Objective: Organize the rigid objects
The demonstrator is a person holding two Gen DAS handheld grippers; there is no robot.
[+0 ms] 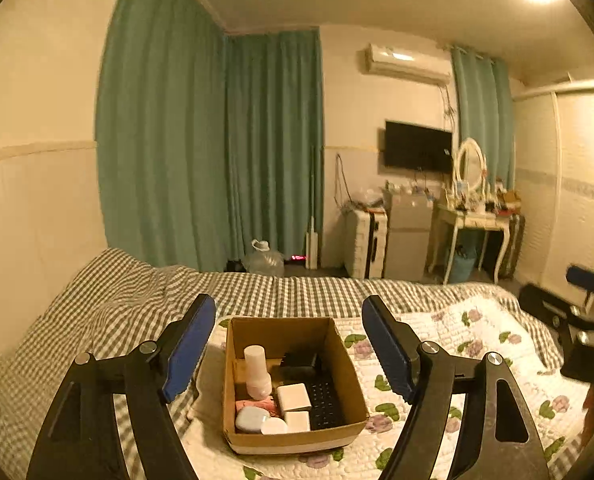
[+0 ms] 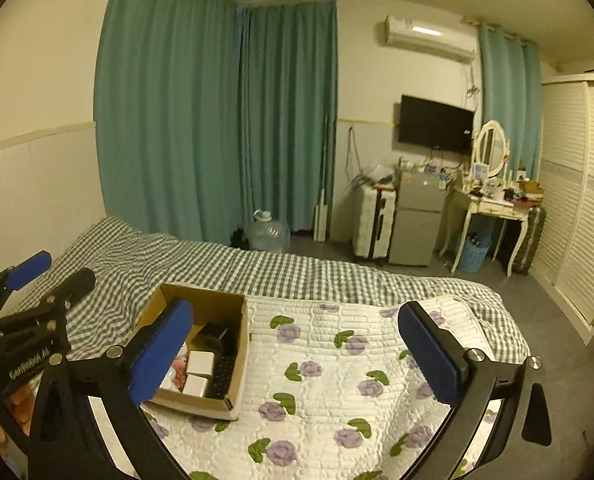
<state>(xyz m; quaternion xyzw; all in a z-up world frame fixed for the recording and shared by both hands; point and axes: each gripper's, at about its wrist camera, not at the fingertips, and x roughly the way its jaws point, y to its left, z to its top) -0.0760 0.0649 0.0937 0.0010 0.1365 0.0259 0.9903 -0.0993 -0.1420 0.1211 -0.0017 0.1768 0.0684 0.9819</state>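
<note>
Cardboard box [image 1: 293, 438] sat on the floral quilt [image 2: 337, 364], open top, holding a white bottle [image 1: 257, 372] upright, two white blocks [image 1: 294, 397], a black keyboard-like slab [image 1: 327, 400], a black adapter [image 1: 299, 362] and pale rounded cases [image 1: 252, 419]. Left gripper [image 1: 289, 346] hovered above the box, jaws spread wide, the box framed between them but untouched, nothing held. Right gripper [image 2: 297, 352] hung to the right of the box, jaws at full spread over bare quilt, empty; its left finger [image 2: 161, 350] overlapped the box in view.
</note>
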